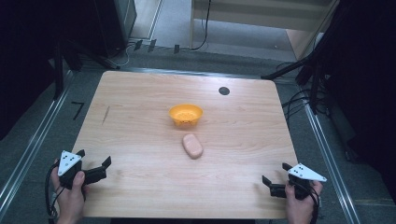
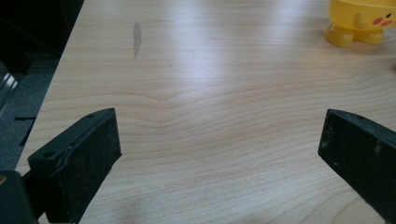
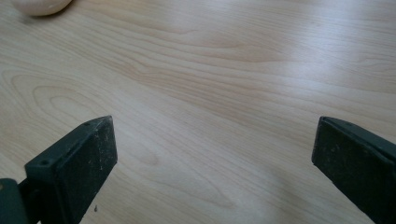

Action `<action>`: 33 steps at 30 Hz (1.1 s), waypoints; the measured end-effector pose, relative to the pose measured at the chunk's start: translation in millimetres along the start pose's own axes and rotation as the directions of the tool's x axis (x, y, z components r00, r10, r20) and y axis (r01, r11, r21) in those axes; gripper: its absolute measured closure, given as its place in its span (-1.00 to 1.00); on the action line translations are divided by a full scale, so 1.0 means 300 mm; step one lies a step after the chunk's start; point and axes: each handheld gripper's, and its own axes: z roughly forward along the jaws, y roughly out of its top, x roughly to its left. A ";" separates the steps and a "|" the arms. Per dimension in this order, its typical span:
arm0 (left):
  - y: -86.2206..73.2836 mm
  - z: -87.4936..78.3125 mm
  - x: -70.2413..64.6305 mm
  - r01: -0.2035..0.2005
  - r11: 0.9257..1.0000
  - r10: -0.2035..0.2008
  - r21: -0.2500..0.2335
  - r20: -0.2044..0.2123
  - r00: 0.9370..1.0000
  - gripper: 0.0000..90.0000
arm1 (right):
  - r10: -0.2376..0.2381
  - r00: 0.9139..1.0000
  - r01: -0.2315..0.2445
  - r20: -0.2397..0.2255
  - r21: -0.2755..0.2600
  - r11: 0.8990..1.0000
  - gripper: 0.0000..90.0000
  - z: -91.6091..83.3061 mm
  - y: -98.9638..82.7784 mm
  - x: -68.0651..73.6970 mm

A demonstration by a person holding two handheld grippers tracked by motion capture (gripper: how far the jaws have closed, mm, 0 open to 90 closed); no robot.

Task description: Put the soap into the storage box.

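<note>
A yellow bowl (image 1: 186, 115) stands near the middle of the wooden table (image 1: 140, 93). Just in front of it lies a pale pink oblong lump (image 1: 192, 145). My left gripper (image 1: 95, 157) rests at the table's near left corner, open and empty, held by a hand. At the near right corner my right gripper (image 1: 275, 173) is also open and empty. In the left gripper view the left gripper (image 2: 219, 126) has bare wood between its jaws, and the bowl (image 2: 359, 21) shows small feet at the top right. The right gripper (image 3: 215, 133) faces bare wood, with the pink lump (image 3: 42, 5) at the top left.
A black round spot (image 1: 224, 91) marks the table's far side, and a grey streak (image 1: 106, 114) lies at the left. Cables and dark stands (image 1: 308, 74) surround the table on the floor.
</note>
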 end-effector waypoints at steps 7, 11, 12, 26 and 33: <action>0.000 0.000 0.002 0.000 1.000 0.000 0.000 0.009 1.000 -1.00 | -0.072 0.997 0.074 -0.029 0.083 0.994 -0.99 0.026 0.052 0.044; 0.001 0.004 0.000 -0.006 1.000 0.006 -0.002 0.004 1.000 -1.00 | -0.128 0.991 0.134 -0.049 0.144 0.980 -0.97 0.051 0.101 0.077; 0.001 0.003 -0.001 -0.010 1.000 0.010 0.000 0.002 1.000 -1.00 | -0.144 0.988 0.151 -0.054 0.177 0.973 -0.95 0.066 0.123 0.096; -0.001 0.000 -0.005 -0.026 1.000 0.026 -0.005 0.009 1.000 -1.00 | -0.150 0.985 0.168 -0.084 0.282 0.944 -0.89 0.185 0.238 0.168; -0.002 -0.003 -0.005 -0.025 1.000 0.025 -0.006 0.010 1.000 -1.00 | -0.166 0.981 0.190 -0.102 0.313 0.930 -0.88 0.249 0.292 0.203</action>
